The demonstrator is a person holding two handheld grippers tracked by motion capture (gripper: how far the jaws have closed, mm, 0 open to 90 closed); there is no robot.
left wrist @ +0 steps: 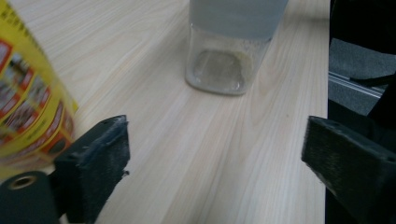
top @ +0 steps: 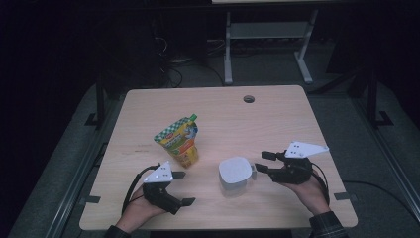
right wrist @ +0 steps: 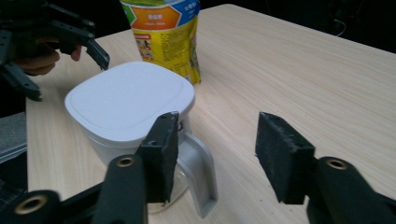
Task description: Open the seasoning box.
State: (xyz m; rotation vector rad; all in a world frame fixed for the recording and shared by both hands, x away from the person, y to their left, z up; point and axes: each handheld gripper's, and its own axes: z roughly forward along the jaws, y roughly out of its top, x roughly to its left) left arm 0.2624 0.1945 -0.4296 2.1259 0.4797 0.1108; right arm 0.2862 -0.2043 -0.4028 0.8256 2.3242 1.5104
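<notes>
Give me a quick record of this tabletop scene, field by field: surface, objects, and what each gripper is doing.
surface: light wooden table
container: clear jar with white lid and a grey handle, upright near the table's front
pouch: yellow and green spouted pouch, standing upright, left of the jar and apart from it
left gripper: jaws open, nothing between them, just in front of the pouch
right gripper: jaws open astride the jar's handle, pads not pressing it
</notes>
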